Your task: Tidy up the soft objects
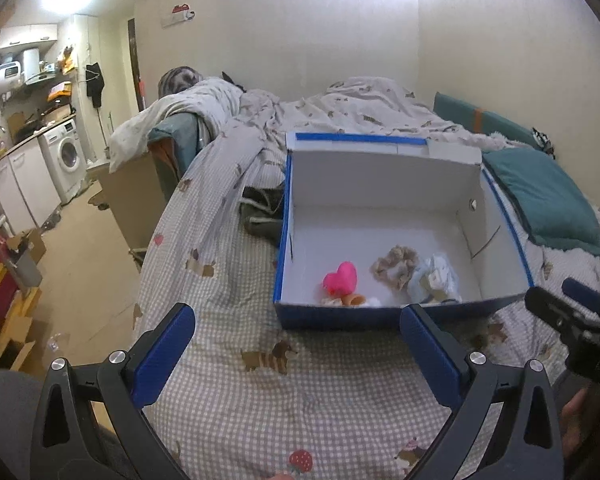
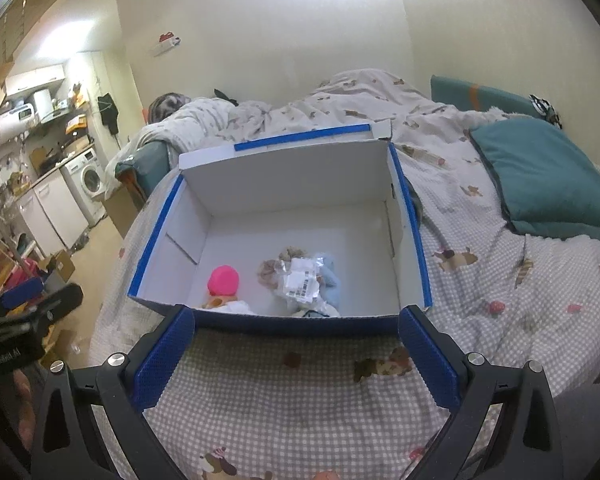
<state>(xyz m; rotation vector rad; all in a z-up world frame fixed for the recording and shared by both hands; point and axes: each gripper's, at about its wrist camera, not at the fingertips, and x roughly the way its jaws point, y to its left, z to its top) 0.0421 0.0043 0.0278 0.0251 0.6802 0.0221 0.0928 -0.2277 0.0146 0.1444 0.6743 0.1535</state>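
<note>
A blue cardboard box with a white inside stands open on the bed. In it lie a pink heart-shaped soft toy, a beige scrunchie, a plastic-wrapped white and light blue soft item, and a small orange and white toy by the near wall. My left gripper is open and empty, just short of the box's near wall. My right gripper is open and empty, at the same near wall.
The bed has a checked sheet with dog prints. A teal pillow lies right of the box, a rumpled duvet behind it. Dark clothing lies left of the box. The bed edge drops to the floor at left.
</note>
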